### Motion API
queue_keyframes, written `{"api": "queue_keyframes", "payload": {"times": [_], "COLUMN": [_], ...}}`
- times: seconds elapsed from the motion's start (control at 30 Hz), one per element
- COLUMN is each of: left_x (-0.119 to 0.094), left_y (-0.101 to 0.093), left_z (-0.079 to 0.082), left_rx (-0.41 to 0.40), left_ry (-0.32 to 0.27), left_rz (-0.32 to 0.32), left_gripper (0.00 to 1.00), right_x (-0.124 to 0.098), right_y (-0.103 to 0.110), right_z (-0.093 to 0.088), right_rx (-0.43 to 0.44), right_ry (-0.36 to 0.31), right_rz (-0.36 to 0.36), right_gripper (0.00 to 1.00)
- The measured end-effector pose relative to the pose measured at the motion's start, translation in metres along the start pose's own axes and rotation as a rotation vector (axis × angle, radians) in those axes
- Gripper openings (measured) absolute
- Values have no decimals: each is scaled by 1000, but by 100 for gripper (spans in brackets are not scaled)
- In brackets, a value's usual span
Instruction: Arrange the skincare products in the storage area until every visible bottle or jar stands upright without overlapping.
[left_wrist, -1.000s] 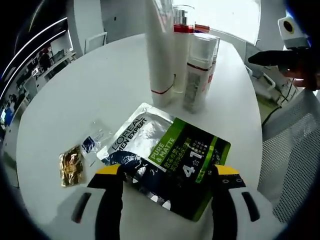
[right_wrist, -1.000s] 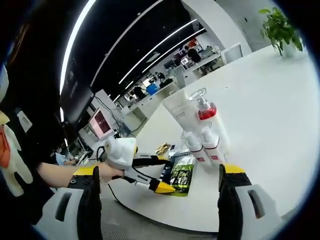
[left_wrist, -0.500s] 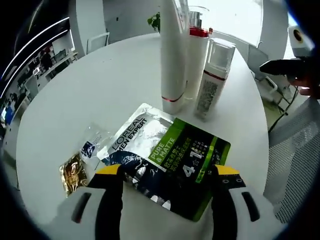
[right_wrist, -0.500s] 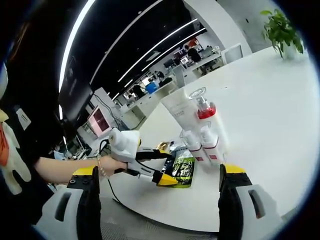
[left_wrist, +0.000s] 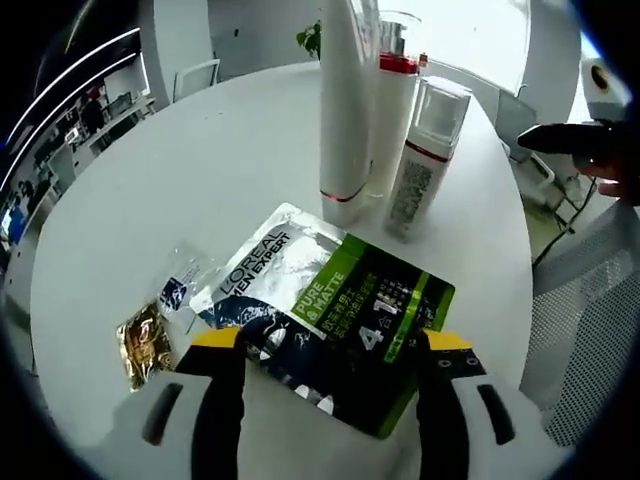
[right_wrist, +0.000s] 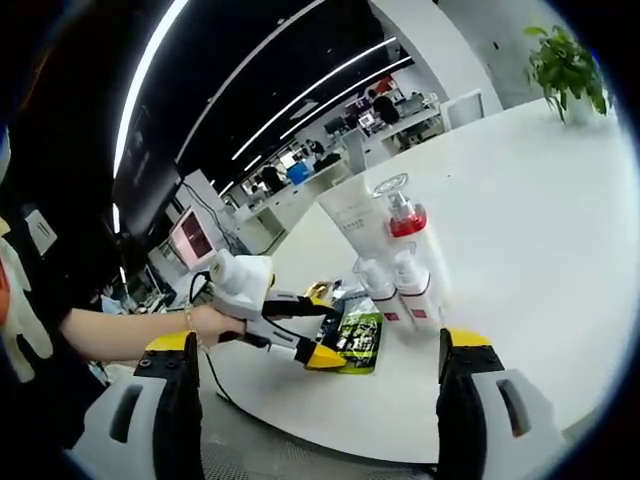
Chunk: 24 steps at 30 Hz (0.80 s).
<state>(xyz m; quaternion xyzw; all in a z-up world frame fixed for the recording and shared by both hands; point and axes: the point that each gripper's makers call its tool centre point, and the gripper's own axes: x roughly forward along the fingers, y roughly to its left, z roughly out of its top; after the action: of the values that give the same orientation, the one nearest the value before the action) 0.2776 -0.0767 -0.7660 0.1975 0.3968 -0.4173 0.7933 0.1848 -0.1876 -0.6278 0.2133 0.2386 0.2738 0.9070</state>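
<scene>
The left gripper (left_wrist: 325, 345) is wide open over the green pouch (left_wrist: 335, 315) lying flat on the white table (left_wrist: 150, 190), and I think it is about to pick it up. Left of the pouch lie a gold packet (left_wrist: 142, 342) and a clear packet (left_wrist: 180, 290). Behind the pouch stand the white tube (left_wrist: 343, 100), red-capped bottle (left_wrist: 392, 110) and small bottle (left_wrist: 425, 150); the right gripper (right_wrist: 315, 345) is wide open, holding nothing.
</scene>
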Motion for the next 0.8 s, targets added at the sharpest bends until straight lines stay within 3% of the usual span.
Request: {"api": "queue_keyframes", "payload": {"times": [0.53,0.8], "left_x": [-32,-52], "left_y": [-17,-20], "left_z": [-12,-14], "left_rx": [-51,-141], "left_ry": [-31,-80], "left_rz": [-39,-26], "left_gripper": [84,93], "right_x": [2,1], "right_y": [2,0], "right_z": [-6,-7], "right_rx": [-21,12], "right_ry": [32,29], "right_rz": [3,4], "right_gripper": [100,100]}}
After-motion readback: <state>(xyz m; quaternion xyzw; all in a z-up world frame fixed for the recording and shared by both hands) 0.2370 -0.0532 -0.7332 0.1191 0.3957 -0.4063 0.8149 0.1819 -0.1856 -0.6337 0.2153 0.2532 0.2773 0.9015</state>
